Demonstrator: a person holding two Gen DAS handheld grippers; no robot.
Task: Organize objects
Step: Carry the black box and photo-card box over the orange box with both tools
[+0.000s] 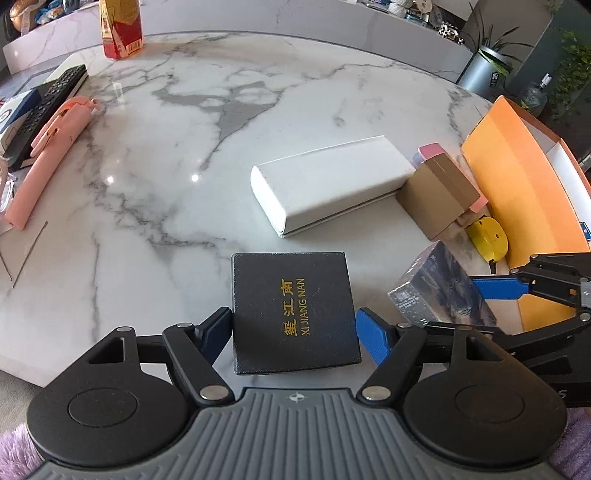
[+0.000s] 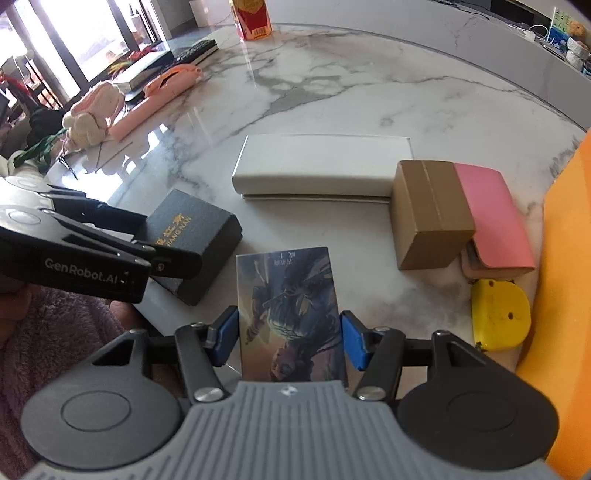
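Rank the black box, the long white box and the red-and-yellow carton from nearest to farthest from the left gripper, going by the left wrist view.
1. Black box: between the left gripper's fingers.
2. Long white box: straight ahead, slightly right, mid-table.
3. Red-and-yellow carton: far edge, ahead and left.

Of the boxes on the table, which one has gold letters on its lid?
The black box, between the fingers of the left gripper. The long white box and the brown cardboard box are plain.
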